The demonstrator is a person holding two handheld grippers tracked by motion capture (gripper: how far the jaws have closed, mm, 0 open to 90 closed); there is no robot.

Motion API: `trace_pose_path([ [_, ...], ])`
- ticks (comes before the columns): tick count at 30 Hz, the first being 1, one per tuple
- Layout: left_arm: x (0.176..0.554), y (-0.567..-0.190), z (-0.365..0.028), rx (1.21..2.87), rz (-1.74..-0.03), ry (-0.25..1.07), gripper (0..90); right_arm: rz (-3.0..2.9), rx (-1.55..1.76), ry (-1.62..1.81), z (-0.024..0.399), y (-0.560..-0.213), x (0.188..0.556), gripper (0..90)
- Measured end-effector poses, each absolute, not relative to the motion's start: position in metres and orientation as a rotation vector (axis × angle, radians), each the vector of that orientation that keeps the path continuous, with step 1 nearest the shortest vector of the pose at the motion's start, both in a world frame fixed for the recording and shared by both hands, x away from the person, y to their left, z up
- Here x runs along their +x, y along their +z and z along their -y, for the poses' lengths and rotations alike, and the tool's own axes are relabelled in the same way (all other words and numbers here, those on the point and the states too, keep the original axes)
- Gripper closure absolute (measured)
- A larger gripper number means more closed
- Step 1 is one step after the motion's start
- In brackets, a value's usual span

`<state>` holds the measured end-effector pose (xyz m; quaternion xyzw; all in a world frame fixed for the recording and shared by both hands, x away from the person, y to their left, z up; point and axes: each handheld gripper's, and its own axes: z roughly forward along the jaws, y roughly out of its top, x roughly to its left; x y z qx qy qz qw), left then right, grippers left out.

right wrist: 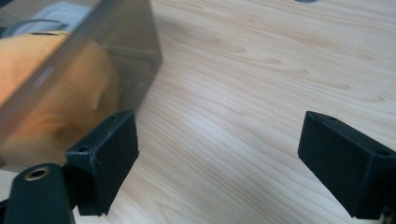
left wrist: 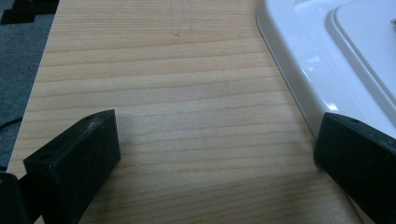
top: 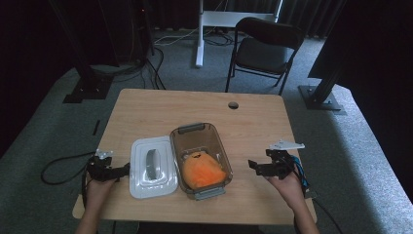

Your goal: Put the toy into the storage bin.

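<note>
A clear brownish plastic container (top: 181, 139) stands in the middle of the wooden table (top: 146, 109), holding an orange soft object (top: 203, 170). Its white lid (top: 141, 183) with a grey handle (top: 152, 163) lies flat just left of it. My left gripper (top: 121, 170) hovers open at the lid's left edge; in the left gripper view the lid (left wrist: 317, 60) lies at the right, one jaw over its rim. My right gripper (top: 254, 166) is open to the right of the container, with bare table between its jaws; the container wall (right wrist: 116, 46) and orange object (right wrist: 51, 107) lie to the left.
A round cable hole (top: 233, 105) sits near the table's far edge. Beyond the table stand a black folding chair (top: 265, 46) and a white desk leg (top: 199, 34). Black cables (top: 58, 168) trail on the carpet at the left.
</note>
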<state>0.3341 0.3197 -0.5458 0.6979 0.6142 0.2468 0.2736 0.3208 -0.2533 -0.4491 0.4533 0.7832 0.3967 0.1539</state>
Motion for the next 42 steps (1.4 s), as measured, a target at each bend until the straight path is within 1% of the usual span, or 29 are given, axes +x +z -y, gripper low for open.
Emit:
trace_pose_path([
  [38, 0.334, -0.546, -0.32, 1.878, -1.652, 0.664, 0.7, -1.99, 1.691, 0.955, 0.358, -0.497, 0.323, 12.7],
  [42, 0.334, -0.546, -0.32, 1.878, -1.652, 0.664, 0.7, -1.981, 1.736, 0.9, 0.368, -0.51, 0.323, 12.7],
])
